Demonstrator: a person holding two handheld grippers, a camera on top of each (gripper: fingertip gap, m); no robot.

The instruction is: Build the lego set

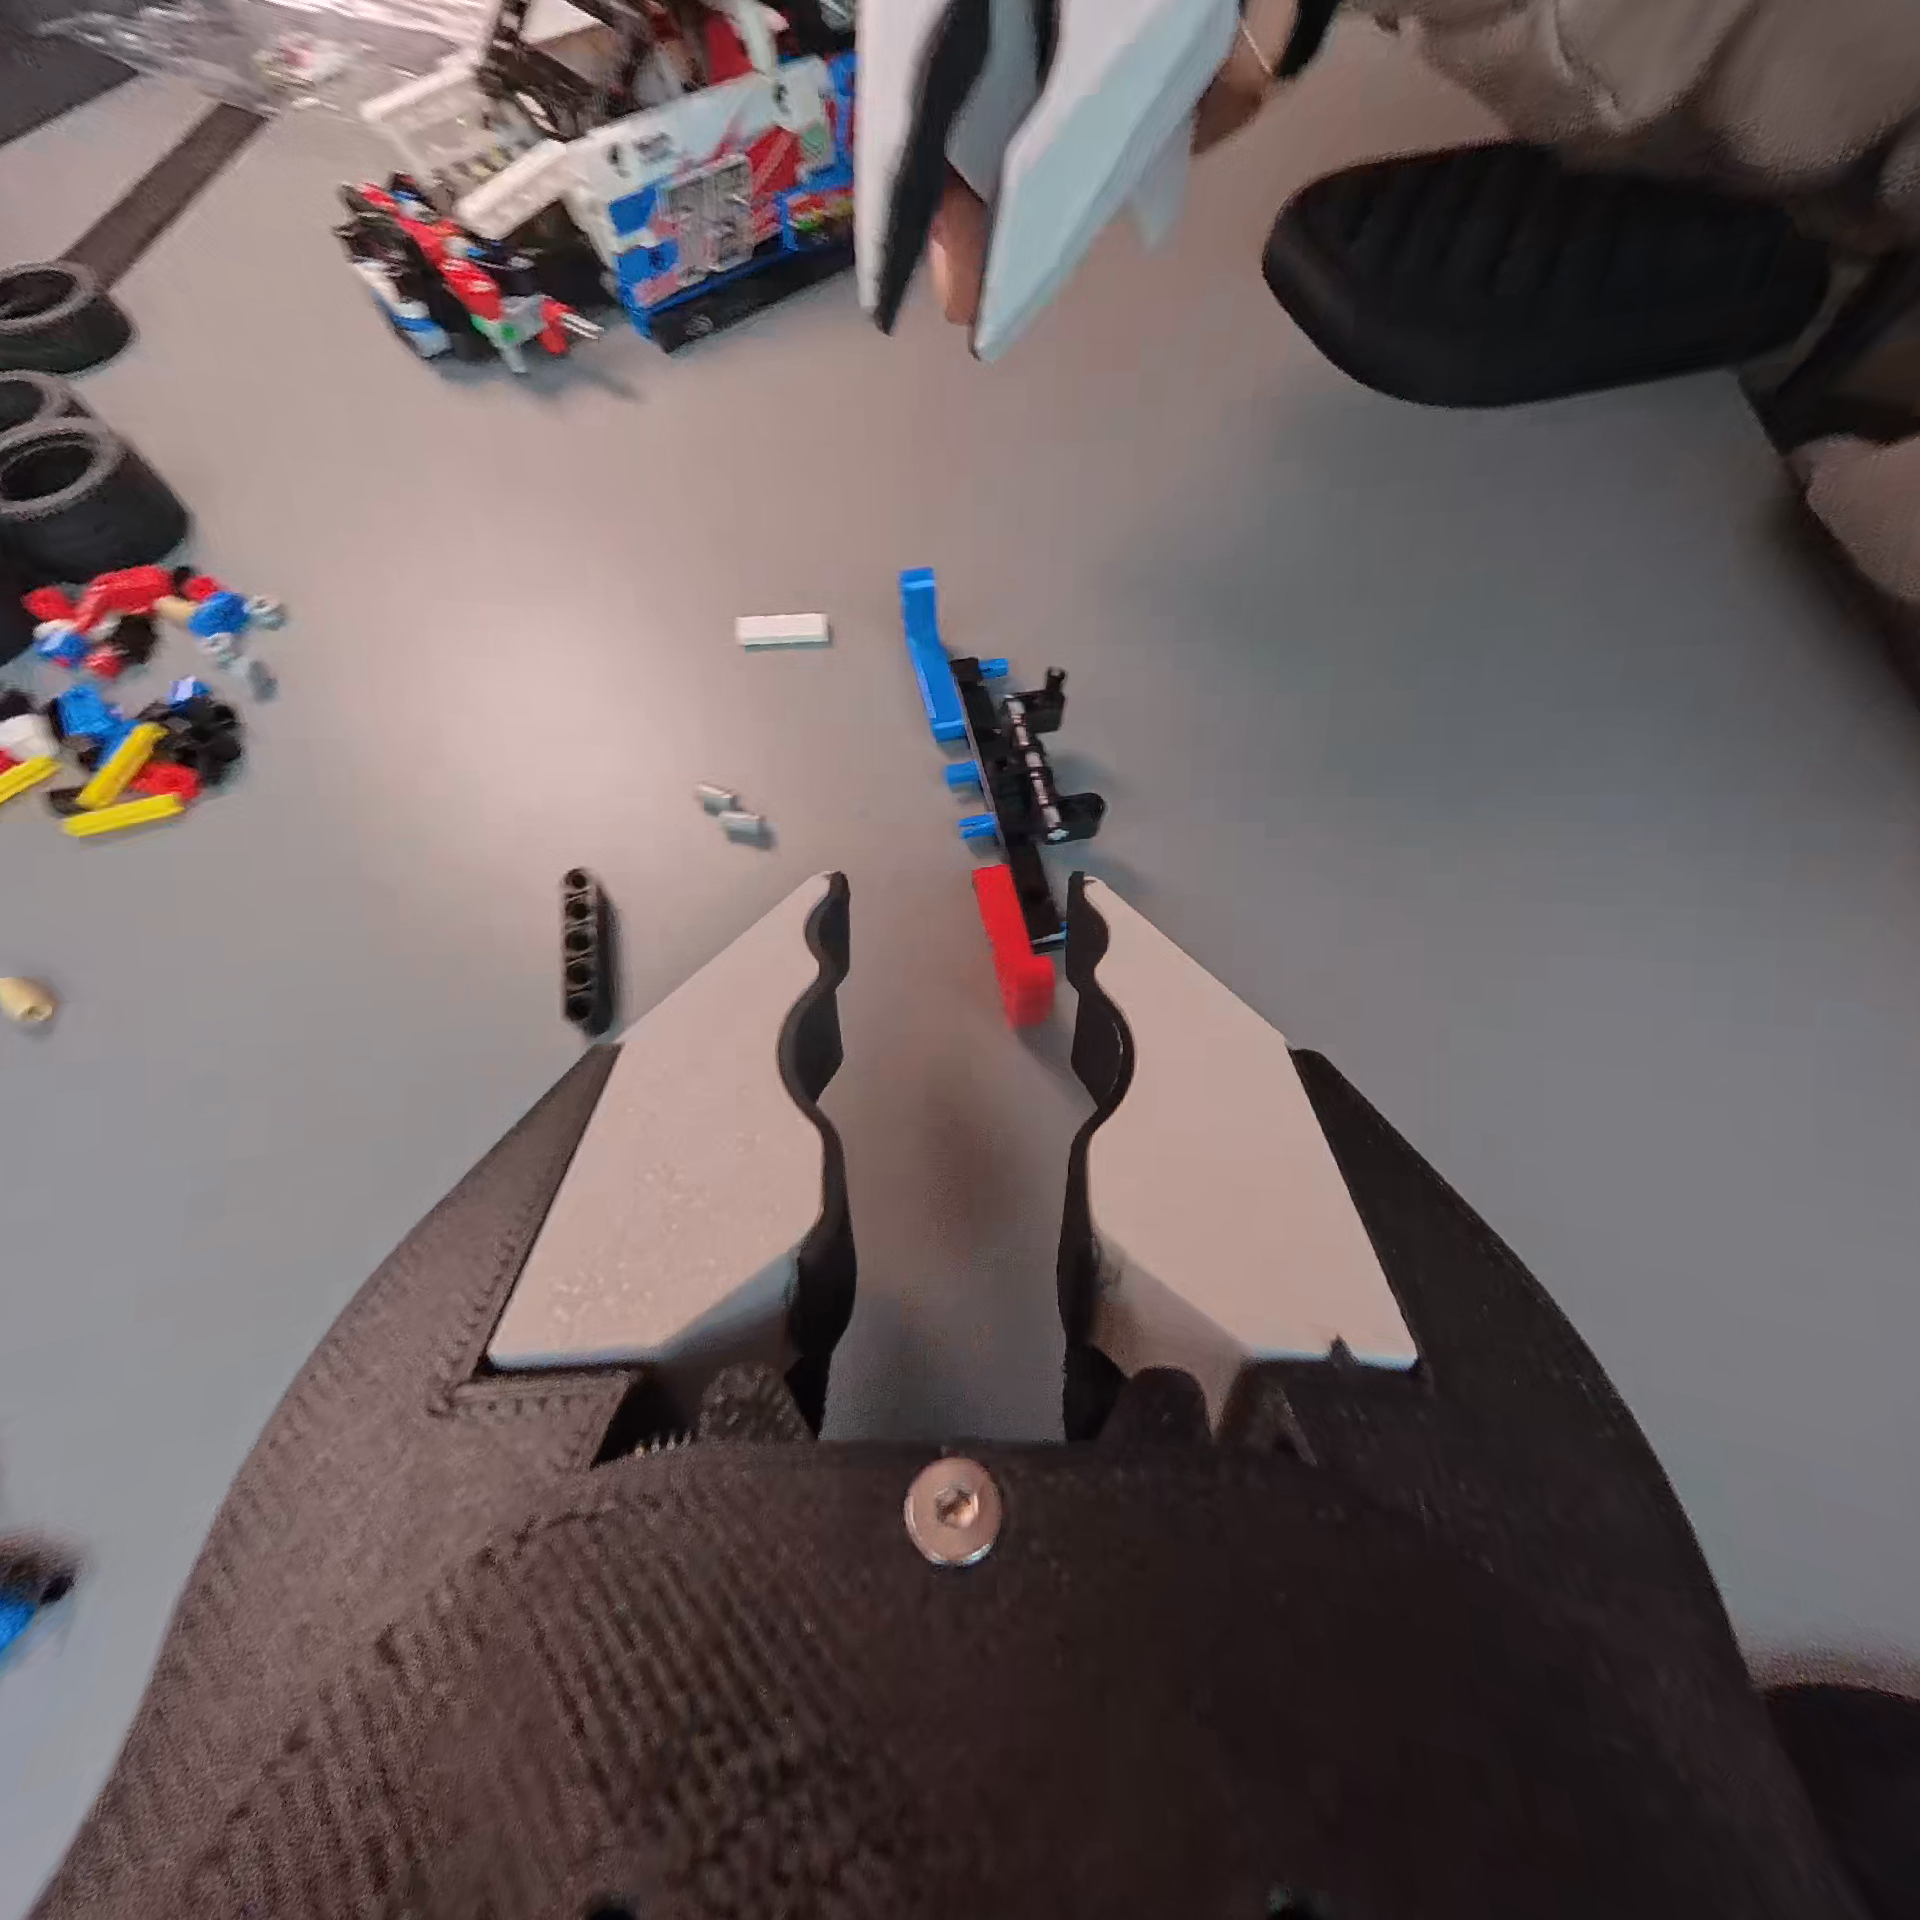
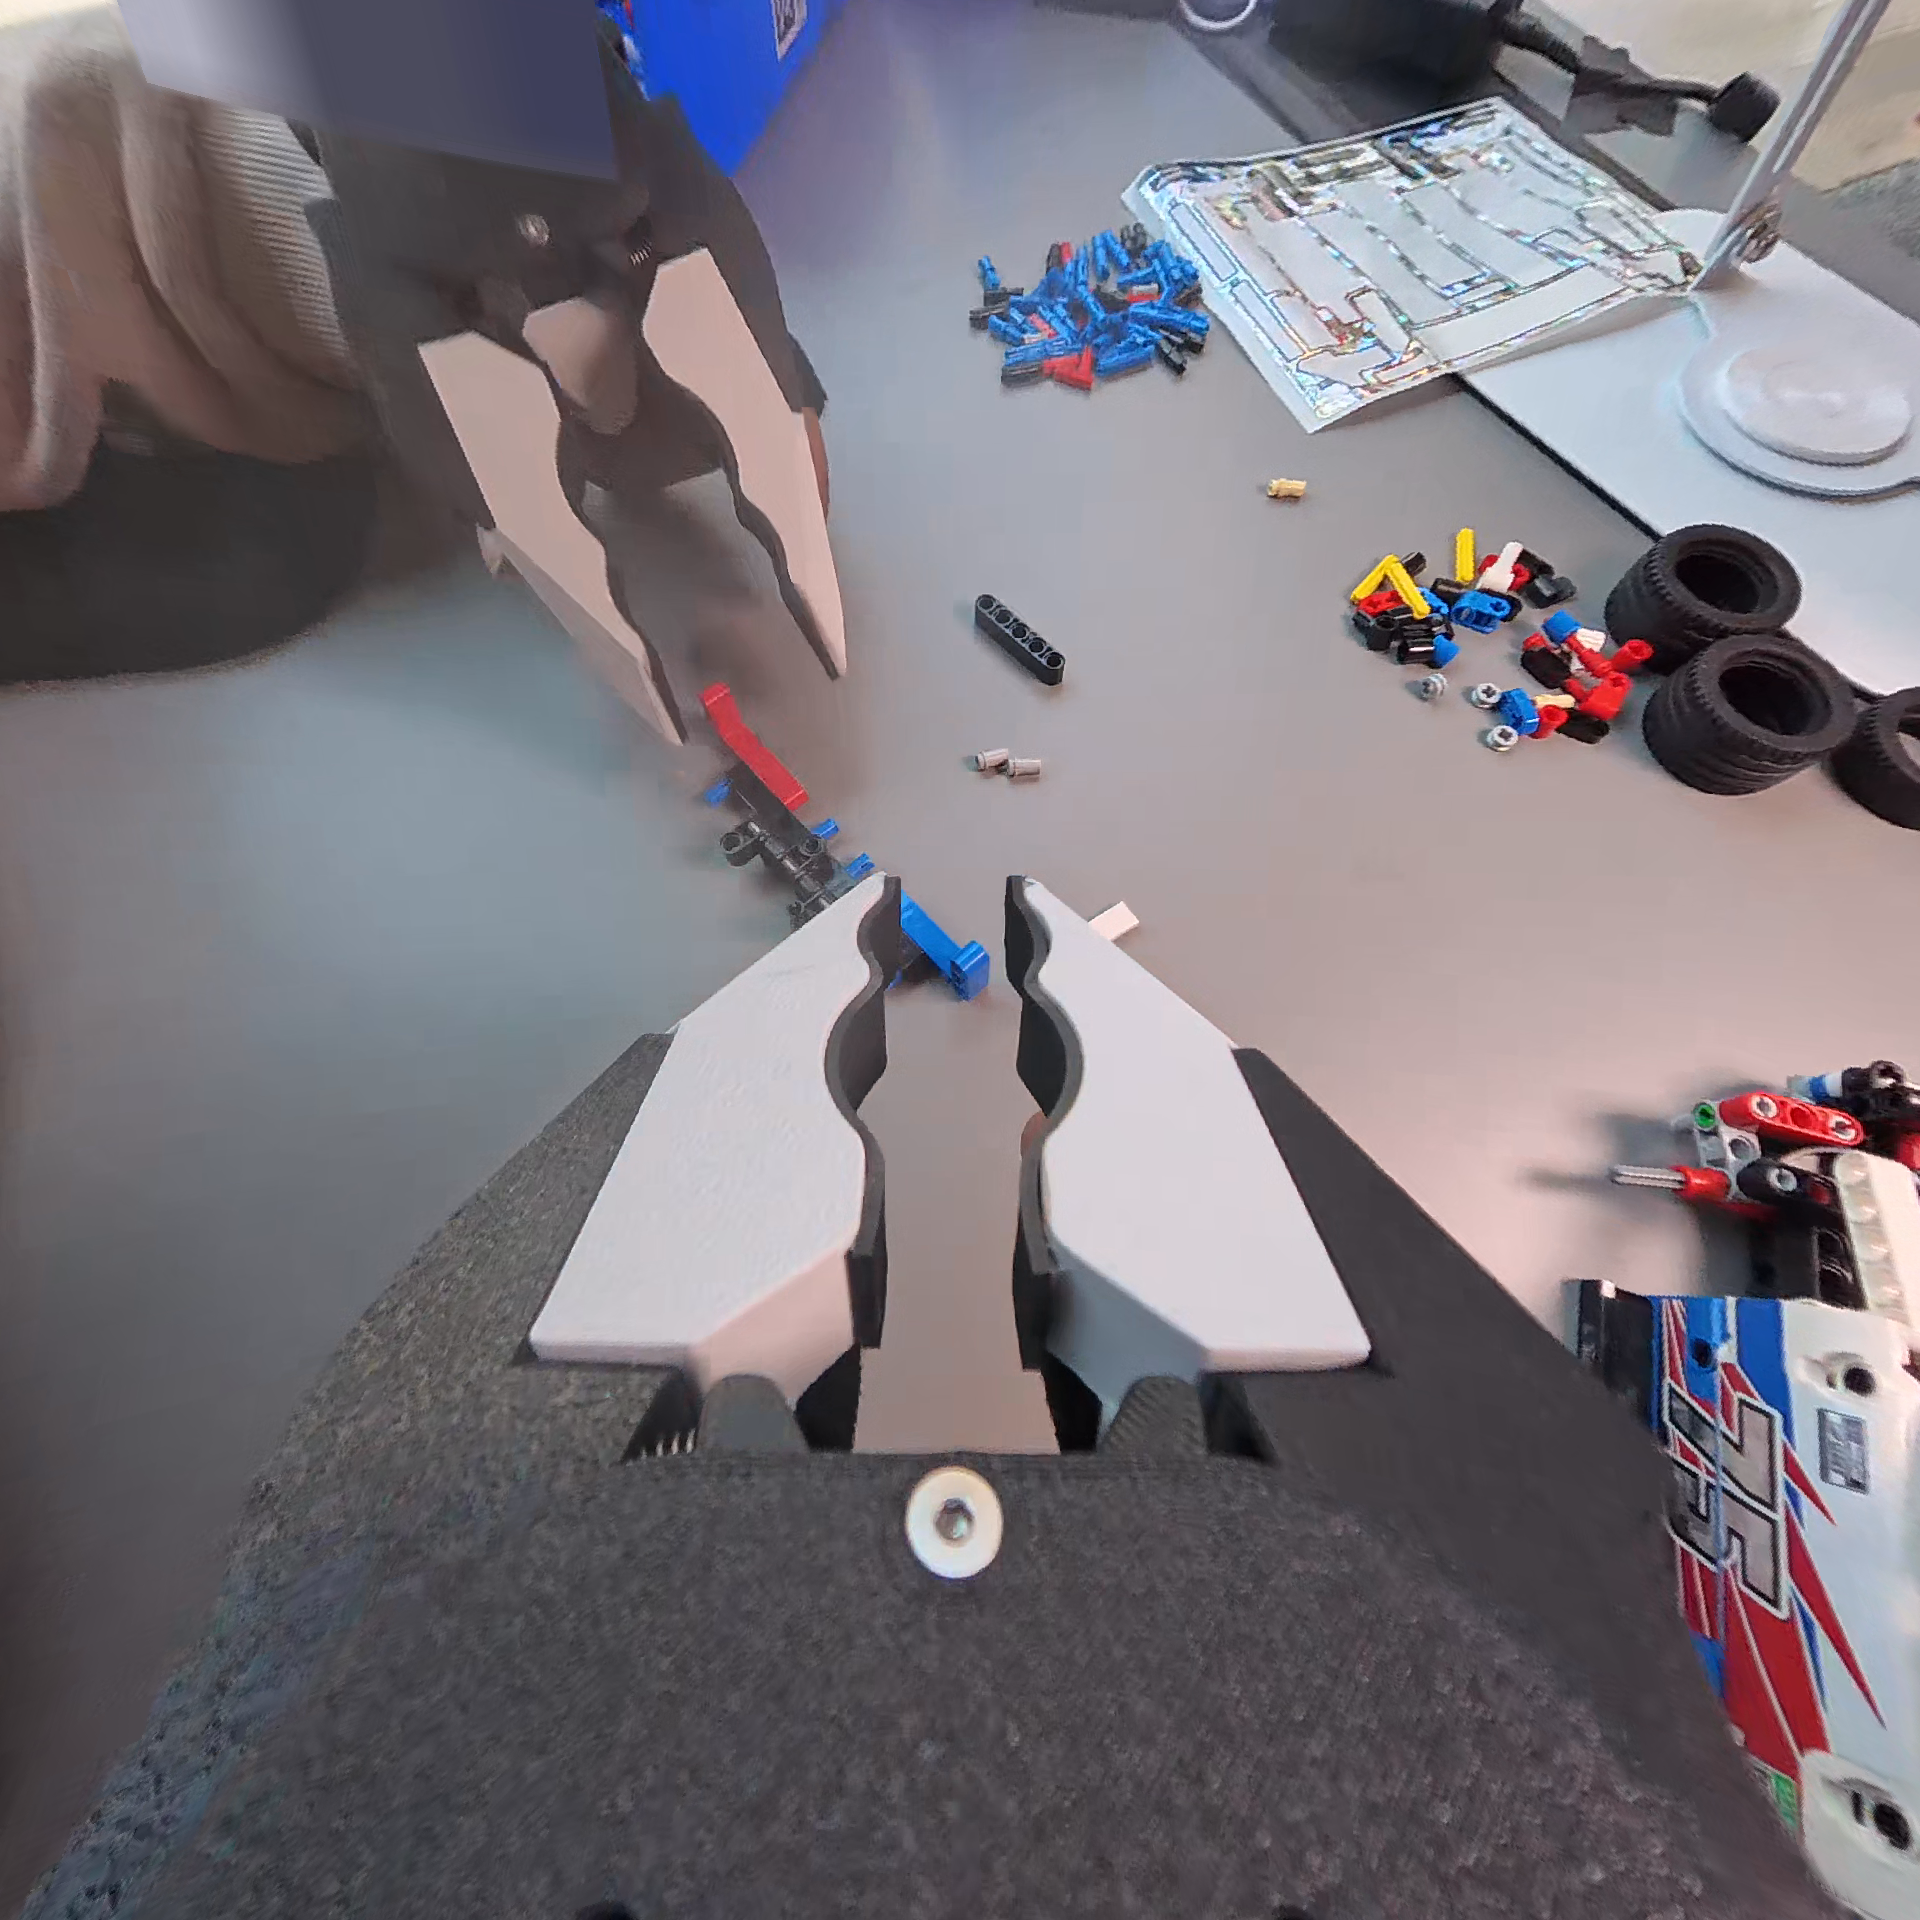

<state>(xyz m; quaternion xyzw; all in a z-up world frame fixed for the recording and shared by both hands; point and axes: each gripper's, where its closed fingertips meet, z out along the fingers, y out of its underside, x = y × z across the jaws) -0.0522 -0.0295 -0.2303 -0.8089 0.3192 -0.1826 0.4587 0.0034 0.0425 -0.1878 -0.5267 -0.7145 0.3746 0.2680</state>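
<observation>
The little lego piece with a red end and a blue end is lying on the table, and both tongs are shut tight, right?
Not quite. The lego piece does lie on the table, but both tongs are open: left tongs in the left wrist view, right tongs in the right wrist view.

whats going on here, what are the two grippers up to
A person is building a lego set with a handheld gripper in each hand. Both are open and hold nothing. The left gripper is at the red end of a small black, blue and red sub-assembly lying on the grey table; the right gripper is at its blue end. Loose parts, tyres and a partly built car lie around.
</observation>
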